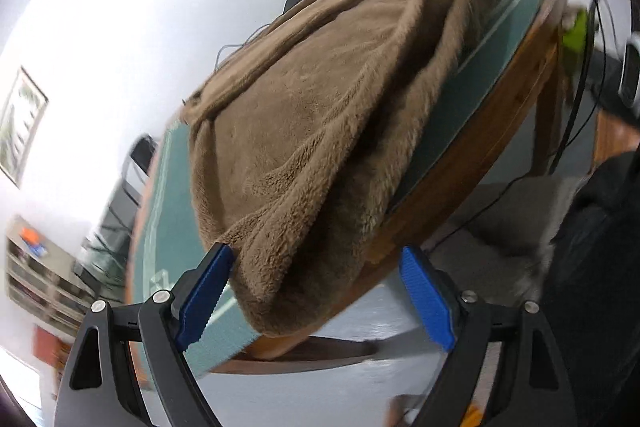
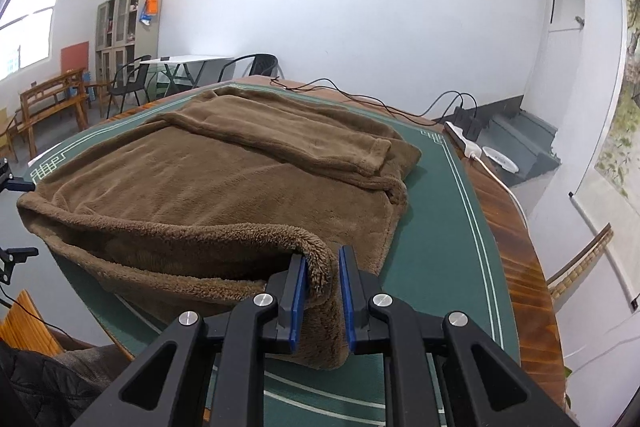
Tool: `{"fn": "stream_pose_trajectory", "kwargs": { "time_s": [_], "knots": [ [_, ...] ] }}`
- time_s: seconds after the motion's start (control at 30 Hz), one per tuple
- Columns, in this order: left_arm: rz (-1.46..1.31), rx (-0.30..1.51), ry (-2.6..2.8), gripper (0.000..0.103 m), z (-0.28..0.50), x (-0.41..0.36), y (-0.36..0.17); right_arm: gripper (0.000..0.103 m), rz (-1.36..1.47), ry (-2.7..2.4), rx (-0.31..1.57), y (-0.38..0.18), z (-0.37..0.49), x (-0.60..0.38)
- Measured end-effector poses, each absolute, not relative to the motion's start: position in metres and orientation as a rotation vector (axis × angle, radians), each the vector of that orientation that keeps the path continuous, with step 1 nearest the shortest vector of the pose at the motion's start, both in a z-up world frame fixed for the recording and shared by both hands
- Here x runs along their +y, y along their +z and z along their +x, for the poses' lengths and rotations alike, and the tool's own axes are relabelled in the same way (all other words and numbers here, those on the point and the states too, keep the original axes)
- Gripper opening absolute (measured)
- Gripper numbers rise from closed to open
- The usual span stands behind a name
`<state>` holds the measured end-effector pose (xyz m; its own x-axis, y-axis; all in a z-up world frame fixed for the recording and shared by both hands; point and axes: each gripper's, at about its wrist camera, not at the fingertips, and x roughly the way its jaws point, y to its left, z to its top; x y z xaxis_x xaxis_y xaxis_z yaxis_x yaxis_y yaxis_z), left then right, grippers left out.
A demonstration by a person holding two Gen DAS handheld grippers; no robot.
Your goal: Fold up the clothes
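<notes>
The brown fleece garment (image 2: 224,187) lies spread on the green mat (image 2: 444,247) of the wooden desk (image 2: 524,267), one sleeve (image 2: 288,139) already folded across its far part and the near hem hanging a little over the desk edge.

At the left, the left gripper (image 1: 316,295) has its fingers wide apart, straddling the near-left corner of the hem without pressing it; the view there is tilted and blurred. That corner needs a firm pinch through both layers, taken at about the same depth as the other side has.

At the right, the right gripper (image 2: 323,301) has its fingers clamped on the near-right corner, the fleece bunched between the blue pads (image 2: 298,303) and lifted slightly off the mat.

Judging by this, the step in hand is folding the hem up toward the collar. To do it well, both corners should rise together and level, the edge kept taut between them, then laid square over the folded sleeve.
</notes>
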<state>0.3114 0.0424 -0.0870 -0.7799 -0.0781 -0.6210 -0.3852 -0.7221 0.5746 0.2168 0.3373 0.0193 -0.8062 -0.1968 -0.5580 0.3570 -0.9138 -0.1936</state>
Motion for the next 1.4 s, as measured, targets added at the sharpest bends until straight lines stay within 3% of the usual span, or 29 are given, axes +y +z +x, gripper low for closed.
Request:
{"fn": "stream_pose_trajectory", "kwargs": {
  "time_s": [0.13, 0.27, 0.47, 0.77, 1.23, 1.4],
  "knots": [
    [-0.874, 1.229, 2.592, 0.088, 0.312, 0.049, -0.091, 0.017, 0.817, -2.706, 0.384, 0.015, 0.211, 0.341],
    [-0.852, 1.200, 2.591, 0.088, 0.307, 0.047, -0.083, 0.017, 0.817, -2.709, 0.381, 0.015, 0.210, 0.341],
    [-0.908, 0.894, 2.558, 0.062, 0.296, 0.027, -0.054, 0.017, 0.823, -2.713, 0.405, 0.014, 0.210, 0.340],
    [-0.969, 0.728, 2.474, 0.063, 0.298, 0.020, -0.045, 0.017, 0.842, -2.709, 0.404, 0.008, 0.205, 0.340],
    [-0.871, 0.833, 2.685, 0.066, 0.289, 0.018, -0.041, 0.017, 0.837, -2.690, 0.396, 0.004, 0.207, 0.340],
    [-0.830, 0.727, 2.785, 0.066, 0.278, 0.011, -0.027, 0.018, 0.855, -2.625, 0.372, -0.002, 0.209, 0.342]
  ]
}}
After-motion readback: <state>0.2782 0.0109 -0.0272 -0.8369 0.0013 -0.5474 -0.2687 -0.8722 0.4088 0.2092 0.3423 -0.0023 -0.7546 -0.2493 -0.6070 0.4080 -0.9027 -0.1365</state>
